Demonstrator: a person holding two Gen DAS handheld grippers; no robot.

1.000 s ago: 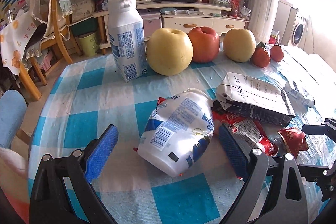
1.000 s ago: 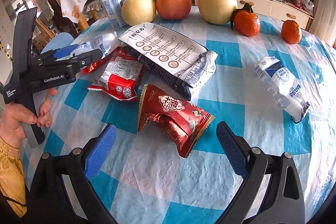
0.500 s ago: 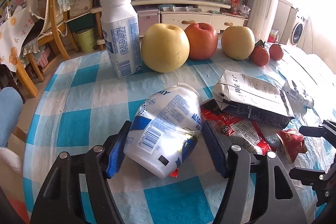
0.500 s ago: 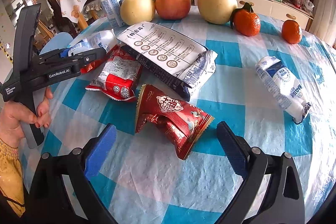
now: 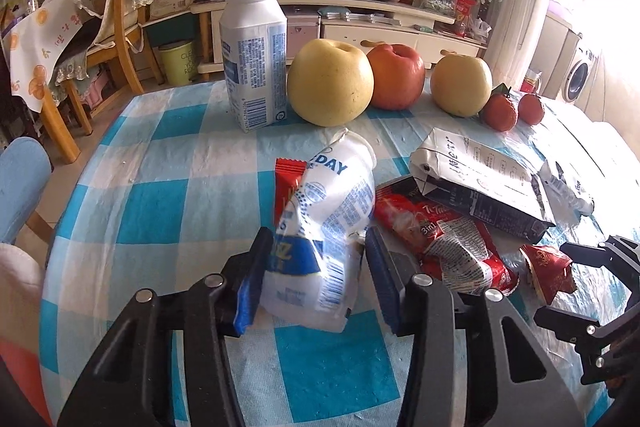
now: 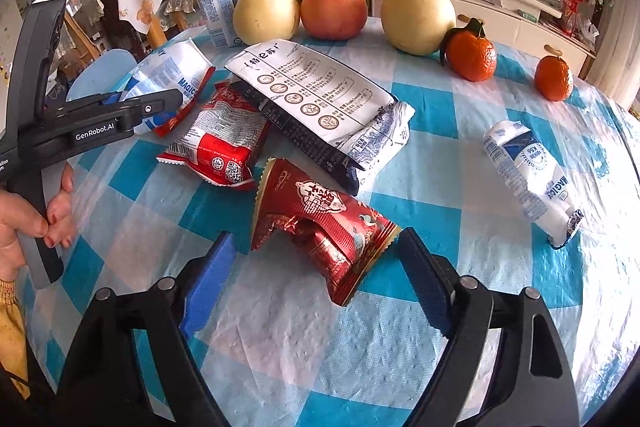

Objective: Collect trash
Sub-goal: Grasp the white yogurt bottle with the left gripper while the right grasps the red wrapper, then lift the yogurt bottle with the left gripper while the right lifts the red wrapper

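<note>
My left gripper (image 5: pixel 316 267) is closing, and its blue pads press on a white-and-blue pouch (image 5: pixel 328 211) that is crumpled and tipped up between them. A thin red wrapper (image 5: pixel 286 183) sticks up behind the pouch. In the right wrist view the same pouch (image 6: pixel 168 75) sits in the left gripper (image 6: pixel 176 101), which a hand holds. My right gripper (image 6: pixel 316 237) is closing around a red foil wrapper (image 6: pixel 320 223) lying on the cloth. Its pads stand at either side and do not squeeze the wrapper.
A red sachet (image 6: pixel 224 135), a white-and-black bag (image 6: pixel 320 99) and another white-blue pouch (image 6: pixel 528 175) lie on the checked tablecloth (image 6: pixel 440 107). At the far edge stand a milk bottle (image 5: pixel 254 55), three apples (image 5: pixel 330 83) and two tangerines (image 6: pixel 472 55).
The left jaws came together on the pouch, crumpling it and tipping it up on end. The right jaws narrowed slightly around the red foil wrapper.
</note>
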